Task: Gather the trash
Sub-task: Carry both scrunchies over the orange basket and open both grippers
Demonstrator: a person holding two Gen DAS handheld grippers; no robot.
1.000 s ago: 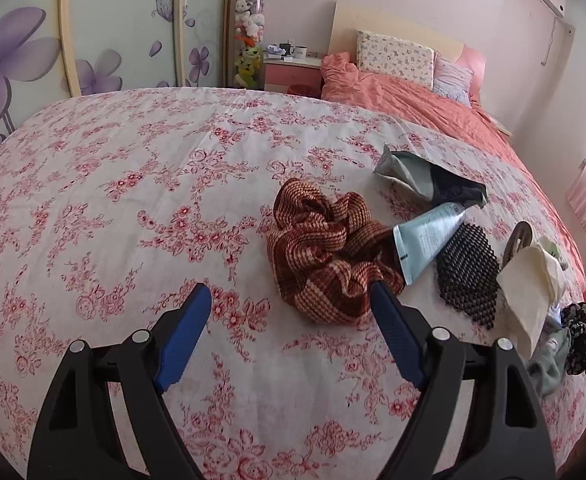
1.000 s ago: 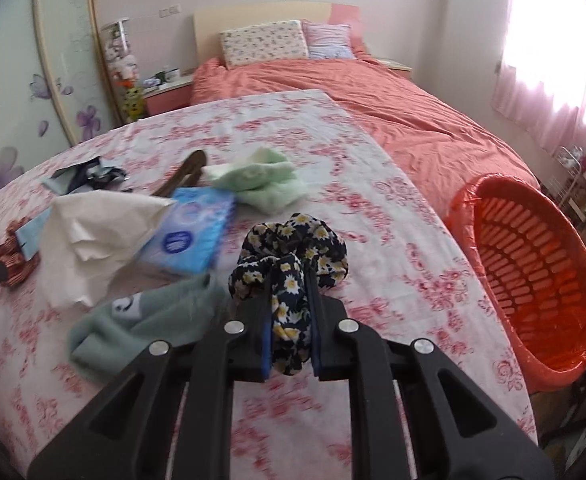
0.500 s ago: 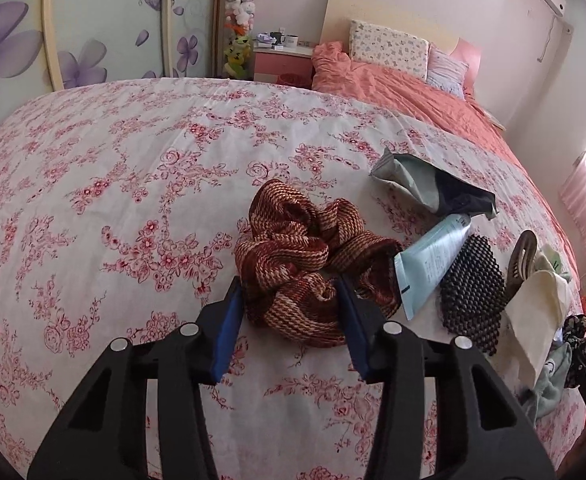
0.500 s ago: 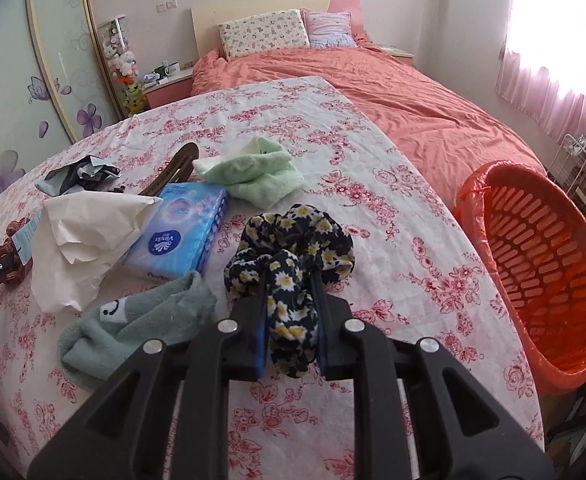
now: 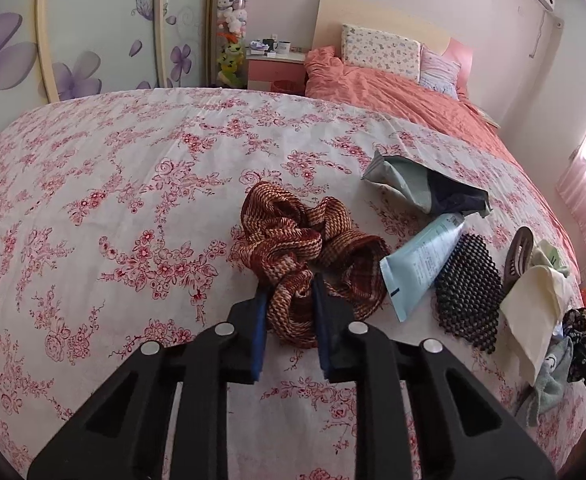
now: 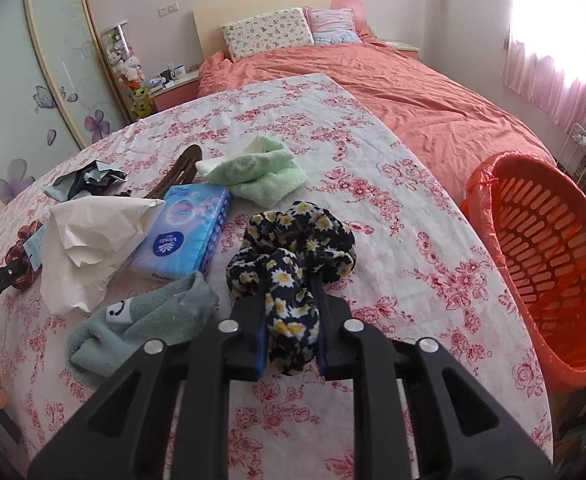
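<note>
Plaid scrunchie [image 5: 305, 256] pinched in the left gripper [image 5: 289, 300] at mid-bed; floral scrunchie [image 6: 293, 256] clamped in the right gripper [image 6: 291, 308] — best lifted clear of the sock [image 6: 141, 320] before swinging right to the orange basket [image 6: 549, 264].

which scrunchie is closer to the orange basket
The black daisy-print scrunchie, clamped in the right gripper, with the orange basket just to its right. The brown plaid scrunchie, in the left gripper, lies at the far end of the clutter.
</note>
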